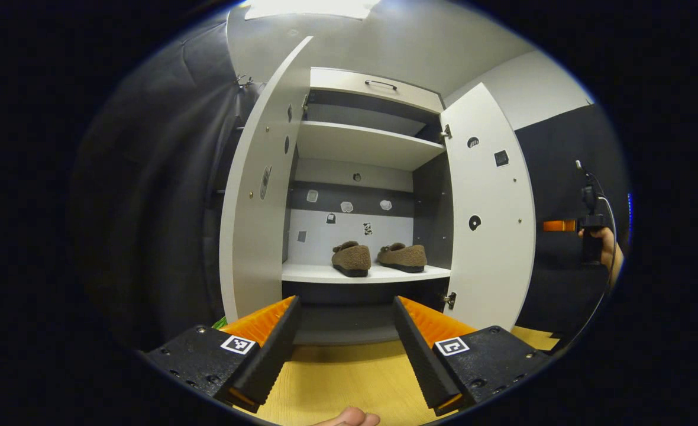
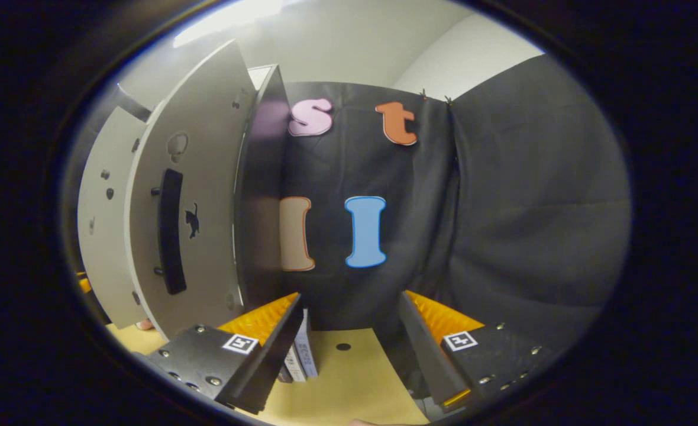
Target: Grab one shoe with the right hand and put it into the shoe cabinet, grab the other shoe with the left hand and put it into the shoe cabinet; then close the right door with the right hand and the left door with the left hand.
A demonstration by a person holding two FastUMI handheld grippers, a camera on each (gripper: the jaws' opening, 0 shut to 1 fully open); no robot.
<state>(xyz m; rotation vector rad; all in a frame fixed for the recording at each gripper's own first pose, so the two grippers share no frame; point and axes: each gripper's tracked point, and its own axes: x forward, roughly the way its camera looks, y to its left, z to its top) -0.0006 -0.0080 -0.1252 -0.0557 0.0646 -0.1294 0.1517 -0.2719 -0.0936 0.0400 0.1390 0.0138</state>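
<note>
On the cabinet shelf, two brown fuzzy shoes, side by side

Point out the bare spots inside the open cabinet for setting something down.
Lower white shelf: bare left part, between the left door and the two brown fuzzy slippers; its right part is crowded. Upper white shelf: bare across.

Staged recording booth: black cloth wall, white shoe cabinet, wooden floor.
</note>
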